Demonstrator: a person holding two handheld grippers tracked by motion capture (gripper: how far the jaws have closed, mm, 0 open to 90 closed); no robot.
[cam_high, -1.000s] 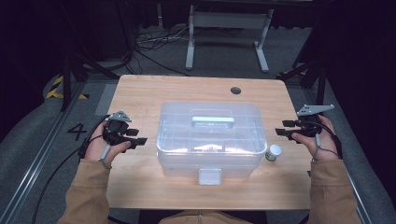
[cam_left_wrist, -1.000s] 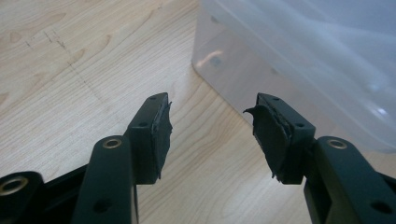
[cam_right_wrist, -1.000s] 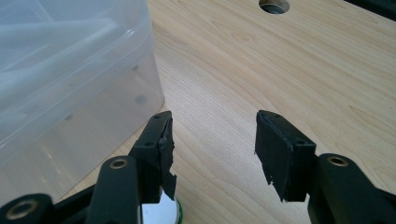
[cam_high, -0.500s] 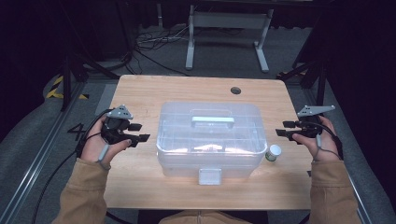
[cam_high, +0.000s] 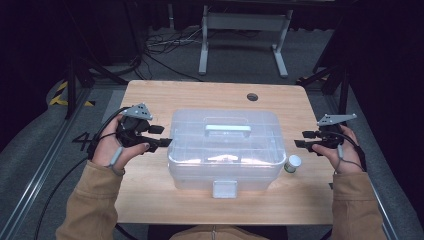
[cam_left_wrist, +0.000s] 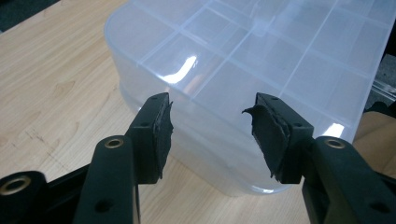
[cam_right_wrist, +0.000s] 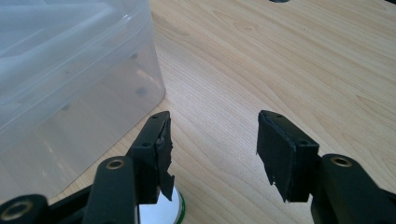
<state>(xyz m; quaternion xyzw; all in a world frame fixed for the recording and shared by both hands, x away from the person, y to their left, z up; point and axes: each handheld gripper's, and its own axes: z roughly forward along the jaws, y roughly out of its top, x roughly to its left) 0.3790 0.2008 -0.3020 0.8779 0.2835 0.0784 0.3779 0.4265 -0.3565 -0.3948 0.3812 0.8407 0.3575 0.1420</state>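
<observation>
We've got both jaw pairs released: left gripper (cam_high: 159, 137) faces the box (cam_high: 225, 150), right gripper (cam_high: 306, 139) sits above a jar (cam_high: 292, 163), probably flanking it for a lift.

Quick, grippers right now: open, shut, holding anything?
Left gripper: open, empty, by the clear box.
Right gripper: open, empty.

Clear plastic storage box (cam_high: 226, 150), lid shut, pale handle lying flat on top, front latch down; upright at tabletop (cam_high: 200, 95) centre. Small white-capped jar (cam_high: 293, 163) upright just beside box's right front corner.
</observation>
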